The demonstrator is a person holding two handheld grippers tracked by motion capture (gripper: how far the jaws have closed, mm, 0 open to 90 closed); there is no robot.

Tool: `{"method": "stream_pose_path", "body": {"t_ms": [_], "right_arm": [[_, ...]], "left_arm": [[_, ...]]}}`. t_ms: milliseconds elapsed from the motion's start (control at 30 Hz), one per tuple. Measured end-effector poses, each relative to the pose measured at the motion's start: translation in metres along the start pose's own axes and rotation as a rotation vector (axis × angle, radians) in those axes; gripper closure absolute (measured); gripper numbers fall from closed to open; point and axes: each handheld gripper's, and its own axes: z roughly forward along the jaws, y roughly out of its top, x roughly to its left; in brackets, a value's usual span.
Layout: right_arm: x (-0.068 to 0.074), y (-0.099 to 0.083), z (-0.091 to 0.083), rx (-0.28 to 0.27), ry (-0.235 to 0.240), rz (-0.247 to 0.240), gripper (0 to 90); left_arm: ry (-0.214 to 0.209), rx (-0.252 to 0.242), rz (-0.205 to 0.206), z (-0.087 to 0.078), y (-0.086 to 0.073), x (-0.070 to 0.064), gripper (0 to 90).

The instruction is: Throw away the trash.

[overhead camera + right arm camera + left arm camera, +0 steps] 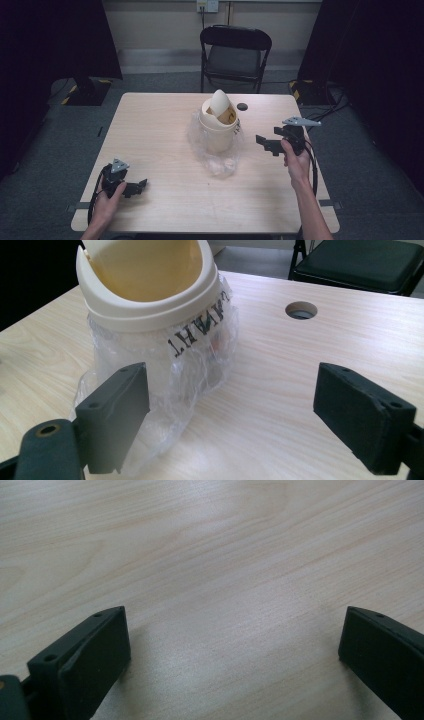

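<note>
A small cream bin (218, 125) with a swing lid stands at the middle of the wooden table (150, 135). A clear plastic bag (220, 160) hangs out from under its rim and spreads on the table around it. In the right gripper view the bin (150, 305) and the bag (165, 390) sit close ahead. My right gripper (264, 142) is open, held just right of the bin, jaws pointing at it. My left gripper (140, 186) is open near the table's front left, over bare wood (225, 570), holding nothing.
A round cable hole (242, 106) lies in the table behind the bin; it is also in the right gripper view (301, 310). A black folding chair (235, 55) stands beyond the far edge. Dark curtains flank the room on both sides.
</note>
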Motion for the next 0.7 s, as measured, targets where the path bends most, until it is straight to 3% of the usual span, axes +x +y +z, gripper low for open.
{"method": "stream_pose_path", "body": {"t_ms": [133, 300, 700], "right_arm": [[0.004, -0.011, -0.007, 0.001, -0.001, -0.004, 13.9], [0.003, -0.028, -0.015, 0.002, 0.008, 0.03, 13.9], [0.003, -0.067, -0.033, 0.031, -0.048, 0.043, 13.9]], "left_arm": [[0.0, -0.003, -0.004, 0.0, 0.0, 0.0, 0.0], [0.0, -0.003, -0.004, 0.0, 0.0, 0.0, 0.0], [0.0, -0.004, -0.004, 0.0, 0.0, 0.0, 0.0]]}}
